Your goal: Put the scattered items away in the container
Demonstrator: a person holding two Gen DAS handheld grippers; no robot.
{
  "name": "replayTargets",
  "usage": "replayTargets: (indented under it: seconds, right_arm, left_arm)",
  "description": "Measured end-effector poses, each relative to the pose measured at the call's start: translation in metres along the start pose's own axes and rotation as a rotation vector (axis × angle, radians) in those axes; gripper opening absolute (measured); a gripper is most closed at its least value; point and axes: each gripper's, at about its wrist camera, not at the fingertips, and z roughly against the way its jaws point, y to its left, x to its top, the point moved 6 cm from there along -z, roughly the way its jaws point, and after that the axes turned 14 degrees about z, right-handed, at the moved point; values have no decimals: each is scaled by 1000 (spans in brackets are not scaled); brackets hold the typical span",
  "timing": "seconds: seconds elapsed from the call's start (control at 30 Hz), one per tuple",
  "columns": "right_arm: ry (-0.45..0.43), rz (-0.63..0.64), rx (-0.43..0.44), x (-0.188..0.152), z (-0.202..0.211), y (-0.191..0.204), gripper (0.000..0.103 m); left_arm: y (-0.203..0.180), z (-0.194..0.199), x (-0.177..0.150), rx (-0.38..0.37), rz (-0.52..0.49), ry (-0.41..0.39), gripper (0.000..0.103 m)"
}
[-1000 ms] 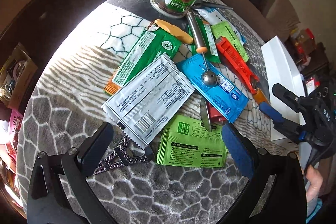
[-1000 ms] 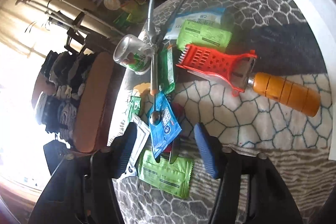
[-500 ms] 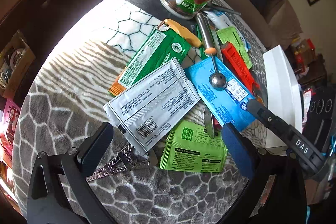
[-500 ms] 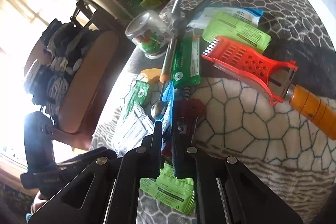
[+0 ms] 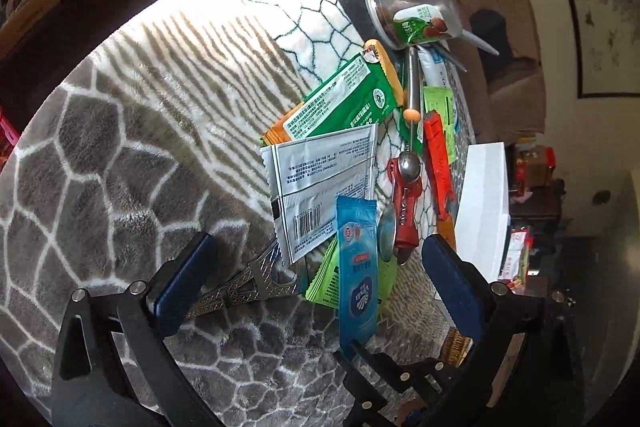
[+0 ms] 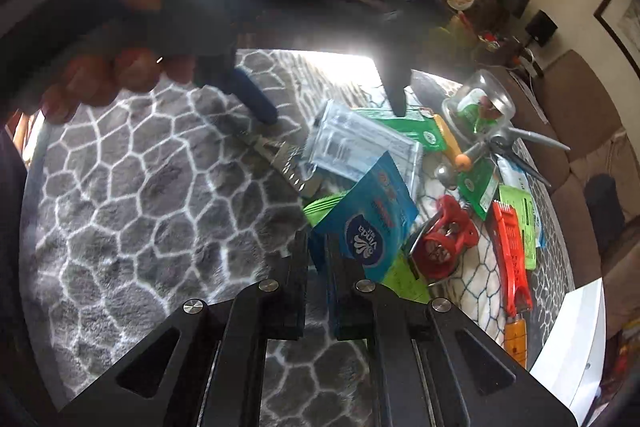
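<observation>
- Since the earlier left-wrist frame, the blue packet point(image 5: 357, 267) has come off the pile and now stands on edge in front of the silver packet point(image 5: 324, 187), pinched at its lower end by the right gripper point(image 5: 354, 341), whose jaws are closed on it; lifting it by one edge looks like the way to pull a thin sachet free of the heap
- Left wrist view: the left gripper point(image 5: 312, 279) hangs with jaws wide apart and nothing between them, above the metal tower model point(image 5: 248, 287) just left of the silver packet; the white container point(image 5: 482, 211) lies well right of that packet, its inside not visible and its far end cut off
- The red corkscrew point(image 5: 406, 203), uncovered, lies right of the silver packet
- Right wrist view: the right gripper point(image 6: 318, 267) clamps the blue packet point(image 6: 366, 223), which tilts up below the silver packet point(image 6: 360, 143)
- A dark blurred shape, judged to be the left gripper point(image 6: 332, 107) and the hand point(image 6: 108, 79) holding it, hides the top of this view
- The white container point(image 6: 576, 339) shows only as a corner at the lower right
</observation>
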Motion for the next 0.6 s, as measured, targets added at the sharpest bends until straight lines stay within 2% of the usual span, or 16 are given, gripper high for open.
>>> replayTargets:
  seconds: [0.07,0.1,0.17,0.23,0.3,0.33,0.4,0.6]
  right_arm:
    - [-1,-26,30,-13,5,15,7]
    - [-12,-88,62,-21,10,17,8]
    - [-15,-274,108,-38,15,10,16]
    - [-47,-512,127,-56,20,-10,42]
    - [-88,-723,116,-73,23,-35,57]
    - [-96,-784,98,-76,24,-44,59]
    - [-92,-817,80,-74,17,-57,61]
    - [-101,-789,132,-45,-9,-66,67]
  left_arm:
    - [-2,-1,-3,30,-31,1,103]
    - [-2,0,-4,43,-42,-4,103]
    - [-3,1,-5,68,-66,-15,103]
    - [-5,2,-8,100,-98,-30,103]
    - [-6,2,-10,129,-117,-45,103]
    - [-5,1,-10,133,-117,-45,103]
    - [-4,0,-11,137,-115,-42,103]
    - [-4,-1,-9,147,-114,-44,103]
